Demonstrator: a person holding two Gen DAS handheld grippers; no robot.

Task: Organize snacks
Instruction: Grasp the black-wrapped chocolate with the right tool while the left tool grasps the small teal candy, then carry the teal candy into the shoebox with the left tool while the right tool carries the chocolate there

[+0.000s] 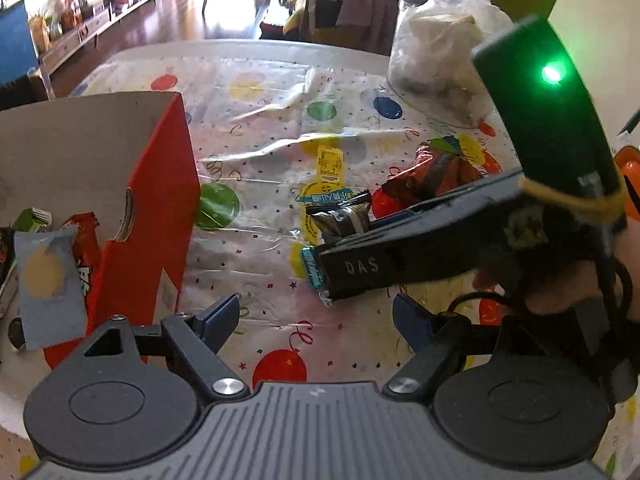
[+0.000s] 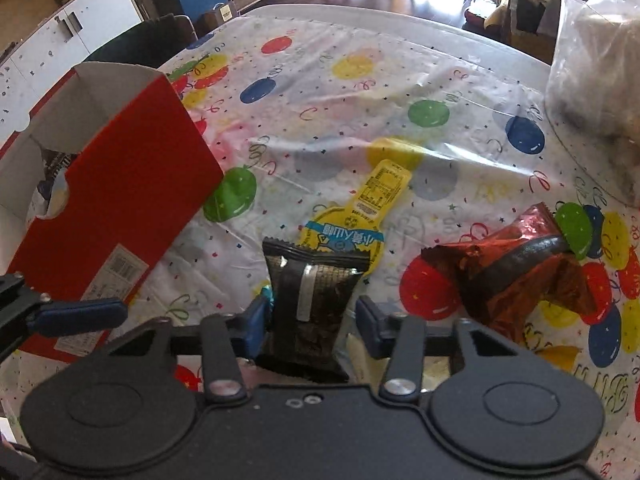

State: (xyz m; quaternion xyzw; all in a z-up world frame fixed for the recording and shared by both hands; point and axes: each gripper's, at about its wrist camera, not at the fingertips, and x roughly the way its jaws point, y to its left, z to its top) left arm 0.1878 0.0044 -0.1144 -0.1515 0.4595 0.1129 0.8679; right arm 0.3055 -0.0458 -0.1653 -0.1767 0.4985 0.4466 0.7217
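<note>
My right gripper (image 2: 310,316) straddles the dark packet (image 2: 314,292) at 6 o'clock, contact unclear (near end hidden). Left gripper (image 1: 316,320) spread, idle. Box (image 2: 120,200) at 9.

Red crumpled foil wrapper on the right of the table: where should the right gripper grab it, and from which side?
Take the red foil wrapper by its raised, crumpled near-left corner, coming from the near side with the fingers straddling that fold. It lies bunched rather than flat, so the fold offers a ridge to pinch. First, the right gripper must clear the dark snack packet between its fingers.
</note>
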